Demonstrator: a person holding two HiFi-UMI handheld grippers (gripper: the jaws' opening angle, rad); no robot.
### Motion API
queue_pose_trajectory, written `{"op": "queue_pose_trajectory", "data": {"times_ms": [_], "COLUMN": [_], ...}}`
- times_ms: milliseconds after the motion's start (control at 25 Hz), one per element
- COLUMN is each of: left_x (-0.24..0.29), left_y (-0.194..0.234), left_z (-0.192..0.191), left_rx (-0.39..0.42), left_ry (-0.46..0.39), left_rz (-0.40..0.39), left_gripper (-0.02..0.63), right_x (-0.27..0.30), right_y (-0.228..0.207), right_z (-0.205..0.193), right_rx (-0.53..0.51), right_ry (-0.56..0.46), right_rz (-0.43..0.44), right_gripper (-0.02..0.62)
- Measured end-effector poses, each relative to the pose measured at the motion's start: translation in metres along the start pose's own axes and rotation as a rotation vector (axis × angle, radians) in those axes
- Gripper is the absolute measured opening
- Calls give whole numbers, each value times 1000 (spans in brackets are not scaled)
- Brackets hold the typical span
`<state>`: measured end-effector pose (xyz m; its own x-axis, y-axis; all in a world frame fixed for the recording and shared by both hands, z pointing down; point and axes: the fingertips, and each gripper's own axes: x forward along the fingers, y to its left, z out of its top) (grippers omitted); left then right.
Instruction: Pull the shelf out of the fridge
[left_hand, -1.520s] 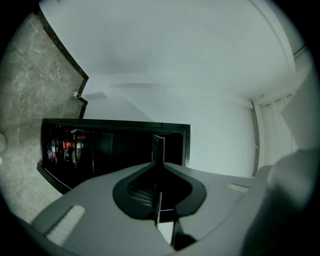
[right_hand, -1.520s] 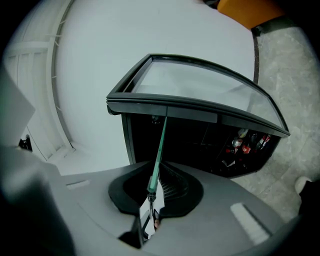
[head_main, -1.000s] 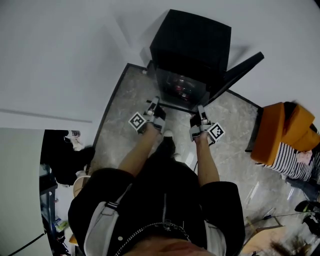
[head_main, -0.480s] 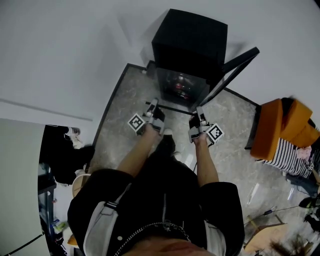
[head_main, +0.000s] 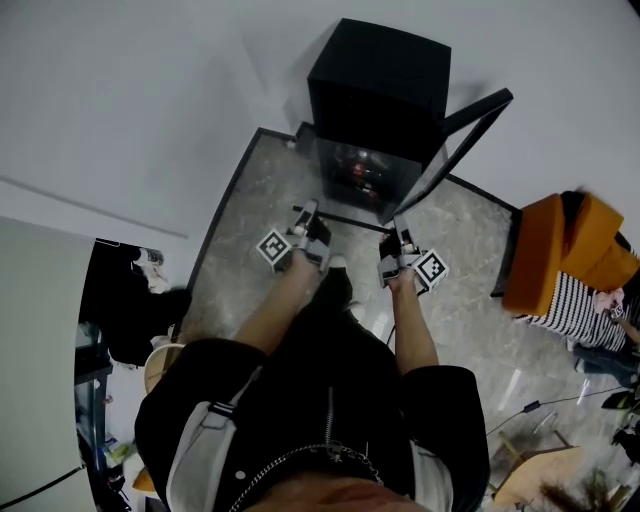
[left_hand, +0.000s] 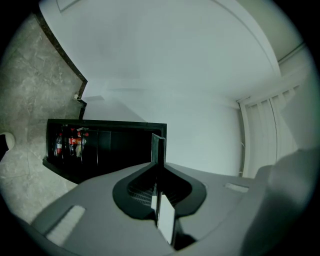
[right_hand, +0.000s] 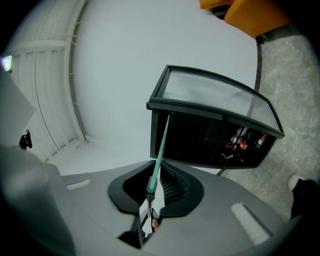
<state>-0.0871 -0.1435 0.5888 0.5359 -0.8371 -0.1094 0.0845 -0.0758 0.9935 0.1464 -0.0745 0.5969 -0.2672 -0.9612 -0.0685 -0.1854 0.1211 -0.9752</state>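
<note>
Spanning left gripper (head_main: 308, 210) to right gripper (head_main: 399, 222), shelf (left_hand: 158, 147) runs crosswise.

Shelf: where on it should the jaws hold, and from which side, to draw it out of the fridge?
Hold the shelf by its front edge, one grip near each corner, coming straight from the open front of the fridge. It is a thin flat pane, so its edge fits between the jaws. The left gripper and right gripper are shut on it so.
</note>
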Motion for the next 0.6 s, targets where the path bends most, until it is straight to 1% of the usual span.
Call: {"op": "queue_pose_trajectory", "data": {"times_ms": [240, 440, 600], "left_x": [-11, -14, -18], "left_y": [-7, -3, -5], "left_z": [-5, -10, -12], "left_rx": [-4, 2, 3], "left_ry": [2, 5, 5], "left_rz": [-14, -15, -11], "left_gripper": [23, 23, 23], "right_x": [-12, -18, -21], "right_y": [6, 3, 8], "right_z": [-5, -3, -5], "right_rx": [-2, -28, -10], "right_ry": [-4, -2, -4], "right_rz": [10, 1, 9], "right_gripper": [31, 32, 32]}}
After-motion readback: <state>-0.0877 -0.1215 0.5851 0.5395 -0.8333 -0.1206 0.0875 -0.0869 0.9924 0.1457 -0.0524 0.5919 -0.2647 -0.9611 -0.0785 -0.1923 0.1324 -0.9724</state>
